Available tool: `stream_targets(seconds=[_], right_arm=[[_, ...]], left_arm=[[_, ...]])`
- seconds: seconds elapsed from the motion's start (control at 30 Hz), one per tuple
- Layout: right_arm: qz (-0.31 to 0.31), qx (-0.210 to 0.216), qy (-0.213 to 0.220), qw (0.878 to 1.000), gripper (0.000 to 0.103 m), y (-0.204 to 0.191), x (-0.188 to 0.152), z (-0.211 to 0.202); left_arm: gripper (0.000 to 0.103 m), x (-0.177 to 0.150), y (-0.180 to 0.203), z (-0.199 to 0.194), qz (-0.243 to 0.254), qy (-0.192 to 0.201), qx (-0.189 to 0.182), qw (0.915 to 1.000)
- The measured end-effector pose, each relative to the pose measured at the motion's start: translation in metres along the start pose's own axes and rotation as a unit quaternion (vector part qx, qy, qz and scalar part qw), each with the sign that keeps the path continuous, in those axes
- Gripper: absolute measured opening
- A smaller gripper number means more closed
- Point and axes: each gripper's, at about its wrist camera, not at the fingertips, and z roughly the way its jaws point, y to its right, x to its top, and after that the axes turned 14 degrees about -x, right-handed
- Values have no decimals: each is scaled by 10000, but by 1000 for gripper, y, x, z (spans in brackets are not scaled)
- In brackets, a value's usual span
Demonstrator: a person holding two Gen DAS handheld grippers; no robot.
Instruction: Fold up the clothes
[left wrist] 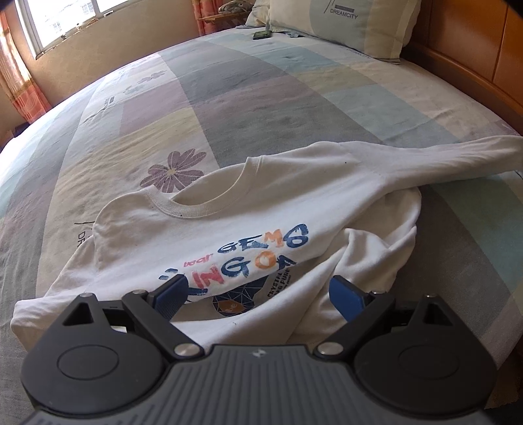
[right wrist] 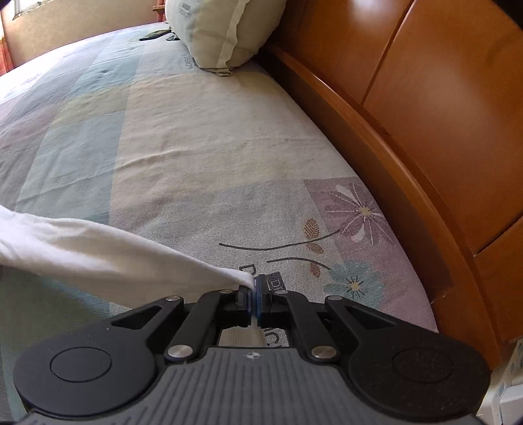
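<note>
A white long-sleeved shirt [left wrist: 228, 229] with a blue and orange print lies on the bed, collar toward the far side. One sleeve [left wrist: 425, 157] stretches off to the right. My left gripper [left wrist: 258, 291] hovers just above the printed chest, jaws wide apart and nothing between them. In the right wrist view my right gripper [right wrist: 254, 287] is shut on the end of the white sleeve [right wrist: 98, 251], which runs taut and lifted off the bed toward the left.
The bed sheet [left wrist: 261, 98] has pastel patches and flower prints. A pillow [left wrist: 343, 26] lies at the head. A wooden headboard [right wrist: 408, 114] borders the bed on the right. A small dark object [left wrist: 261, 34] rests near the pillow. A window [left wrist: 59, 23] is far left.
</note>
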Motion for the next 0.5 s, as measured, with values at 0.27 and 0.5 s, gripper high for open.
stream_targets(seconds=[0.27, 0.5], right_arm=[[125, -532, -127, 9984, 44, -8, 12, 26], [151, -402, 247, 9988, 59, -12, 6, -21]], left_arm=[[93, -6, 5, -6, 0, -28, 78, 10000], [93, -3, 2, -9, -73, 4, 159, 9998]])
